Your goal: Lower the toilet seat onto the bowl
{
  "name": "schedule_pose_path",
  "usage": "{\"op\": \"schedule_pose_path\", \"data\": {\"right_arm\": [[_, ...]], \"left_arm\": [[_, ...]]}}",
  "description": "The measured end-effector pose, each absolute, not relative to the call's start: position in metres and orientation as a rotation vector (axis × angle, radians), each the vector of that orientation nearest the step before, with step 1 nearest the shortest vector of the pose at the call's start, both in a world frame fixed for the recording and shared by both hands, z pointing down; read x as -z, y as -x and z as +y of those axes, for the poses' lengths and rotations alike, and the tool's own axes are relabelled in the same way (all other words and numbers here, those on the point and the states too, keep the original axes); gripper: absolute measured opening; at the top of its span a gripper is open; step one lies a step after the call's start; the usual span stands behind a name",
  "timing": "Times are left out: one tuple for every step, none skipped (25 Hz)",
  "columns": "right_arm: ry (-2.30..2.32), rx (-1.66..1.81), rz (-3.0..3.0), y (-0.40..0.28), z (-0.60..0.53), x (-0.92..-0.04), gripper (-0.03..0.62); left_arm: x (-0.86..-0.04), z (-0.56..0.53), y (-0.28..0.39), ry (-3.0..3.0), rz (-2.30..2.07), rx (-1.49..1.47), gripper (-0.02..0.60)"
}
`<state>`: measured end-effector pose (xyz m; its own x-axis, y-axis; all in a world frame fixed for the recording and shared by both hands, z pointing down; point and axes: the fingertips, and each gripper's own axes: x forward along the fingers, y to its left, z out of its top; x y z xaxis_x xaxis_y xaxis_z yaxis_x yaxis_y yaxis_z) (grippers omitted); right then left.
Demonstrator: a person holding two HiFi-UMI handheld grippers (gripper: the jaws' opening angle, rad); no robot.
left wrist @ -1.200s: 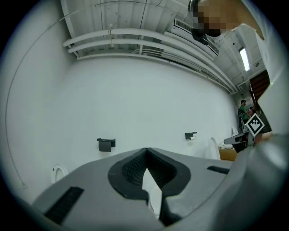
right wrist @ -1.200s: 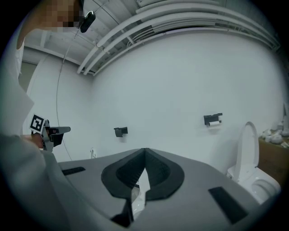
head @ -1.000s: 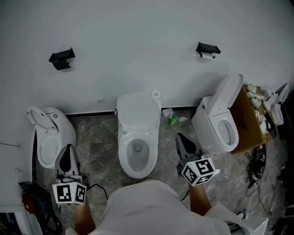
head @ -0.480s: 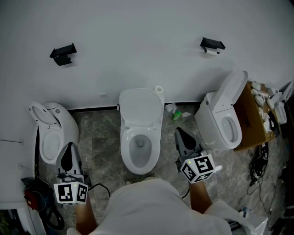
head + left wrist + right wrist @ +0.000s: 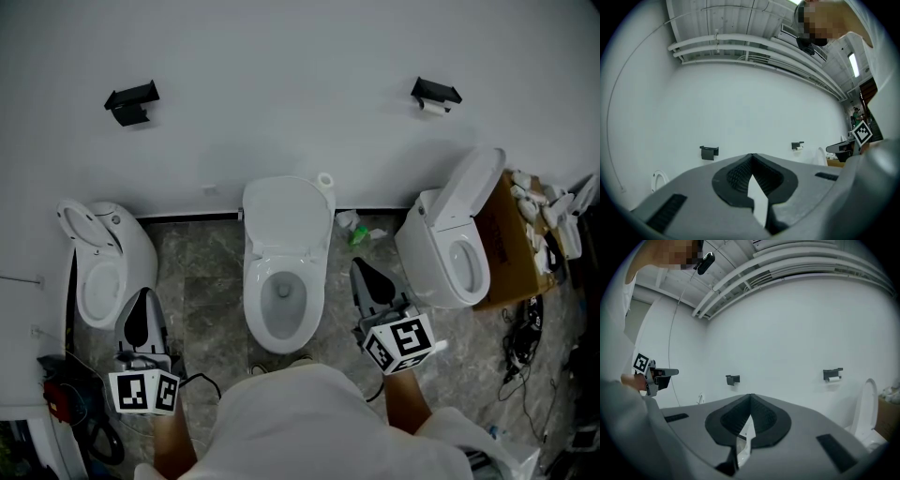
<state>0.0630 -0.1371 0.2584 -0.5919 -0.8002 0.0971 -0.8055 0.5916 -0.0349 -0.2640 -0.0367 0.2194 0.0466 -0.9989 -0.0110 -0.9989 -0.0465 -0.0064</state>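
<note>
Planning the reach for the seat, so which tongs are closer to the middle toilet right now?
Right. The right tongs are shut and sit just off the right side of the middle toilet. The left tongs, also shut, are farther away, close to the left toilet.

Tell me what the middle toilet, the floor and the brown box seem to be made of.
Middle toilet: probably glazed ceramic, white and smooth with a soft sheen.
Floor: stone or stone-look tile, grey with pale veins.
Brown box: likely cardboard, with matte, plain brown sides.
</note>
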Motion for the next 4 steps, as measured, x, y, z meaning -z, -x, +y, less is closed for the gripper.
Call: {"op": "schedule_pose_path", "data": {"right_arm": [[-1.381,-0.113,-2.739,-0.0618,-0.1365,-0.2585,-0.003],[-1.377,-0.110,-2.738,-0.0606,-0.1360,-0.2586,-0.003],[-1.373,-0.105,-2.737,-0.0594,-0.1356,-0.2587,-0.003],[-1.369,-0.100,-2.735,-0.0582,-0.1352,-0.2588,-0.003]], "left_arm": [[-0.2201,-0.0361,0.2648,2.265,2.163,-0.005,0.006],[-0.2208,-0.0355,0.2656,2.266,2.166,-0.006,0.006],[-0.2215,-0.0349,0.2663,2.267,2.169,-0.007,0.006],[-0.2223,-0.0343,0.2670,2.268,2.171,-0.007,0.006]]}}
